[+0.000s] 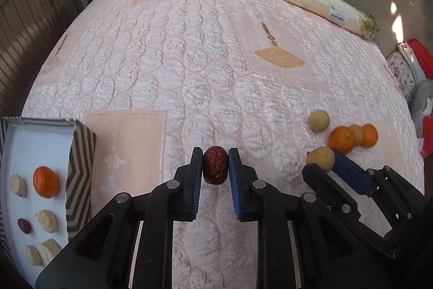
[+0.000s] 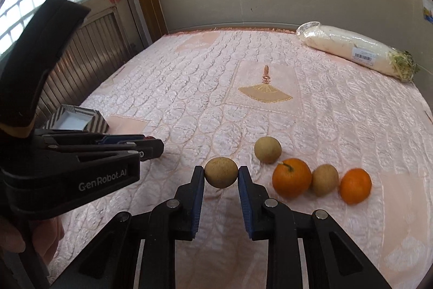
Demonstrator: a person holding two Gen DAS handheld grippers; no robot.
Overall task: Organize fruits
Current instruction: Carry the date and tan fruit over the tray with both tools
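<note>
My left gripper is shut on a wrinkled dark red date, held above the pink bedspread. To its right, my right gripper is shut on a tan round fruit; the left wrist view shows that fruit between the right gripper's fingers. On the bedspread to the right lie another tan fruit, a stemmed orange, a third tan fruit and a second orange. At the left stands a striped box with a white floor, holding an orange, a date and several pale pieces.
A wrapped white radish lies at the far right of the bed. The left gripper's body and a hand fill the left of the right wrist view. A wall, a wooden door frame and a radiator border the bed; cushions sit at the right edge.
</note>
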